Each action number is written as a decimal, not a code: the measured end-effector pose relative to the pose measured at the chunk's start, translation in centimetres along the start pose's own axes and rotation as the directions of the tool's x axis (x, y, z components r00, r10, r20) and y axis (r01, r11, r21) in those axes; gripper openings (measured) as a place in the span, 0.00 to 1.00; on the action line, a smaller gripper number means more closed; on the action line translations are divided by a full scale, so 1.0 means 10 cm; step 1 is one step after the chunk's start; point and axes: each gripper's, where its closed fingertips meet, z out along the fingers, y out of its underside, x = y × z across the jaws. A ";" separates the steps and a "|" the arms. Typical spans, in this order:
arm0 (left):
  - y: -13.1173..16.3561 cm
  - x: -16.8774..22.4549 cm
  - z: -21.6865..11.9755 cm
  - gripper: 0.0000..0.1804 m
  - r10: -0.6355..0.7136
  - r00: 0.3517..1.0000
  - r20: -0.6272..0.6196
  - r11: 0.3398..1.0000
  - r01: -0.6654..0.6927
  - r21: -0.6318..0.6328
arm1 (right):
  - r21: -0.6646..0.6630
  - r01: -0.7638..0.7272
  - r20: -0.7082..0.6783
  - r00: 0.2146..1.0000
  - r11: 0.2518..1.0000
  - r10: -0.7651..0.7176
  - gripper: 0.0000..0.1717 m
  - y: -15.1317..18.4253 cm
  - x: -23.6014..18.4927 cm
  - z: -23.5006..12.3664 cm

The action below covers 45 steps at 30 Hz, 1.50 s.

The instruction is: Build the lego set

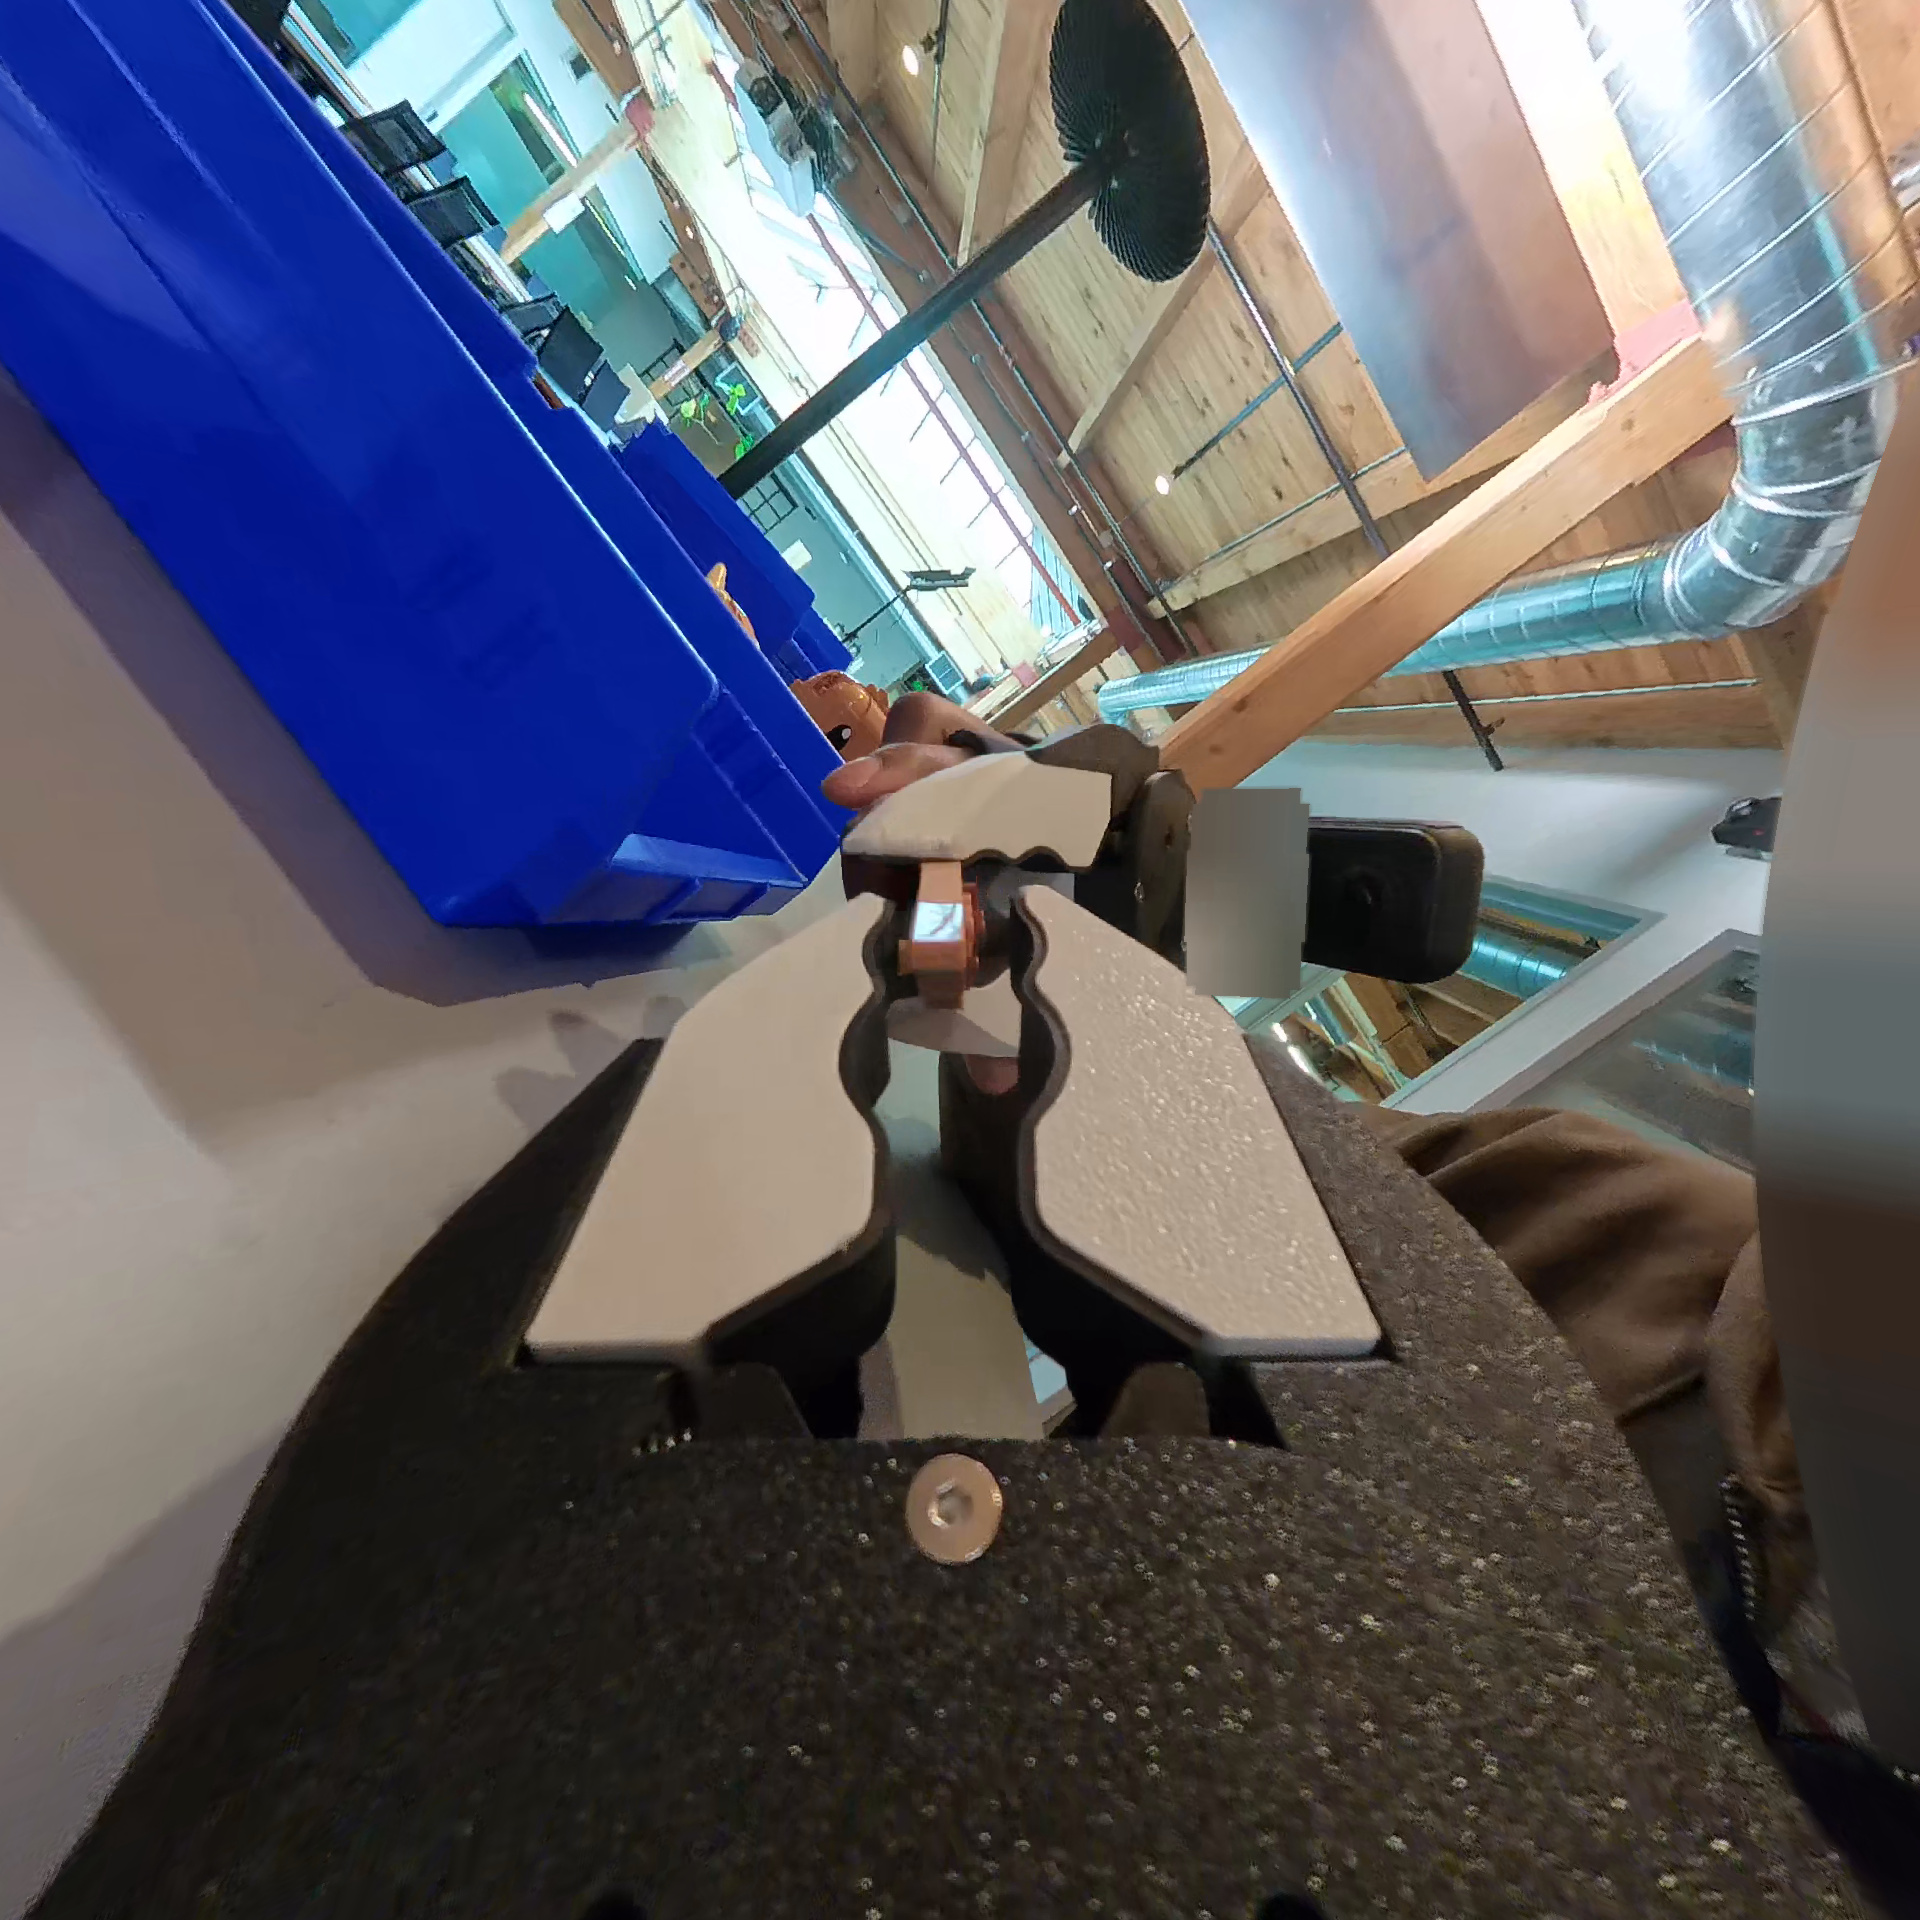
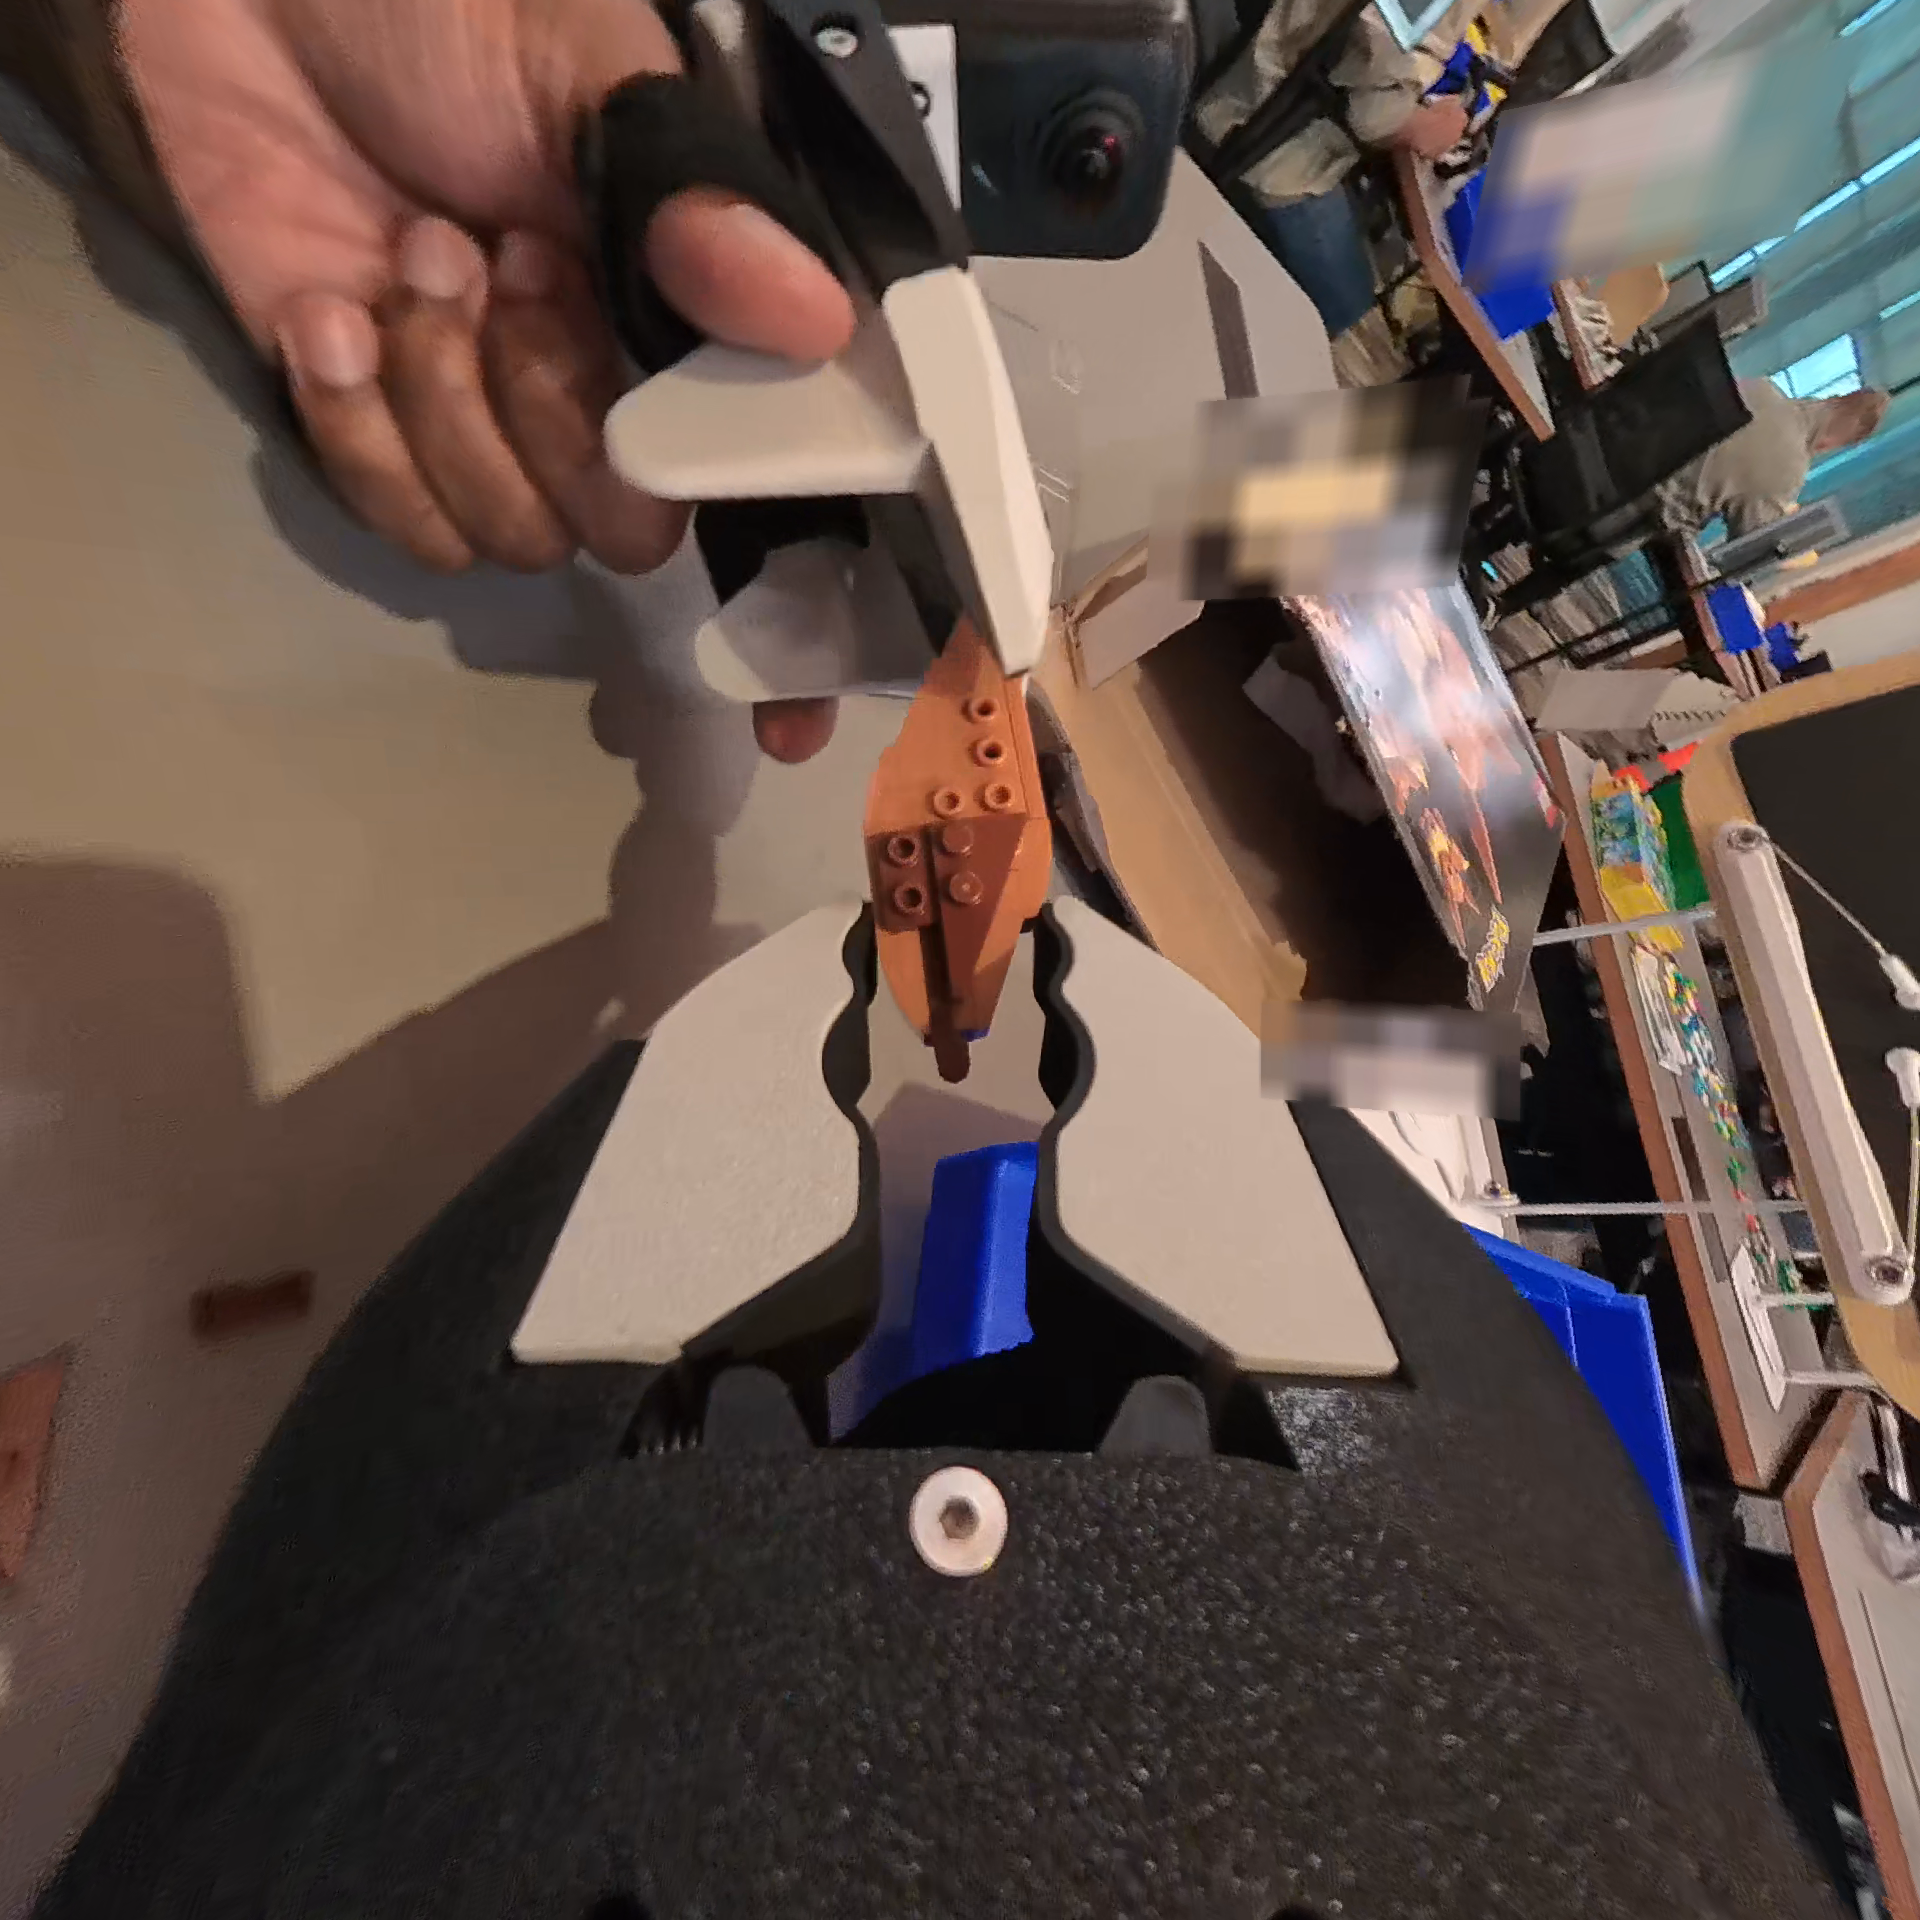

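An orange and brown brick assembly (image 2: pixel 956 831) hangs in the air between both grippers. In the right wrist view my right gripper (image 2: pixel 954 935) is shut on its brown, pointed near end, with both pads against its sides. My left gripper (image 2: pixel 935 644) reaches in from above at the orange far end, held by a hand (image 2: pixel 416 312). In the left wrist view the assembly (image 1: pixel 938 935) shows edge-on between my left gripper's (image 1: pixel 951 940) parted fingertips, with slim gaps at the pads. The right gripper (image 1: pixel 971 821) crosses just beyond, one finger above the piece and one below.
Blue bins (image 1: pixel 364 520) stand on the pale table at the left, with a brown toy head (image 1: pixel 842 712) showing behind them. An open cardboard box (image 2: pixel 1195 831) and a printed booklet (image 2: pixel 1455 790) lie to the right. Loose brown bricks (image 2: pixel 249 1304) lie on the table (image 2: pixel 312 831). Less than 4 cm separates the two grippers' tips.
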 end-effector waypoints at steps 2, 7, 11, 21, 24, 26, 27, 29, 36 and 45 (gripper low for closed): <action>0.00 -0.01 -0.01 0.11 -0.001 1.000 0.002 1.000 0.001 -0.020 | 0.005 0.025 0.023 0.999 1.000 -0.025 0.17 0.01 -0.01 -0.01; 0.06 -0.04 0.00 0.08 -0.009 1.000 -0.006 0.997 0.009 -0.081 | 0.018 0.058 0.047 0.997 0.998 -0.059 0.17 0.01 0.00 0.00; 0.03 -0.03 -0.01 0.05 -0.025 0.999 -0.020 0.998 0.024 -0.066 | 0.028 0.058 0.063 0.996 0.998 -0.059 0.17 0.01 0.01 0.01; -0.12 -0.14 -0.09 0.05 -0.033 0.999 0.038 0.998 0.031 0.058 | -0.151 -0.519 -0.062 0.855 0.842 0.516 0.21 0.33 -0.02 -0.10; -0.15 -0.18 -0.11 0.05 -0.028 0.998 0.064 0.996 0.023 0.082 | -0.297 -0.702 -0.124 0.701 0.648 0.702 0.21 0.62 -0.38 -0.08; -0.15 -0.20 -0.12 0.05 -0.024 0.997 0.074 0.996 0.018 0.086 | -0.331 -0.737 -0.131 0.655 0.590 0.745 0.18 0.66 -0.56 -0.03; -0.15 -0.19 -0.12 0.05 -0.021 0.997 0.074 0.996 0.014 0.087 | -0.336 -0.747 -0.125 0.639 0.574 0.759 0.16 0.65 -0.61 0.00; -0.15 -0.19 -0.11 0.05 -0.013 0.997 0.078 0.996 0.006 0.083 | -0.369 -0.738 -0.121 0.641 0.565 0.758 0.11 0.63 -0.69 0.03; -0.16 -0.18 -0.12 0.05 0.003 0.996 0.089 0.996 -0.011 0.087 | -0.480 -0.688 -0.100 0.659 0.544 0.745 0.13 0.70 -0.79 0.09; -0.19 -0.18 -0.14 0.05 -0.001 0.997 0.083 0.995 -0.007 0.104 | -0.481 -0.571 0.072 0.731 0.665 0.679 0.07 0.46 -0.87 0.30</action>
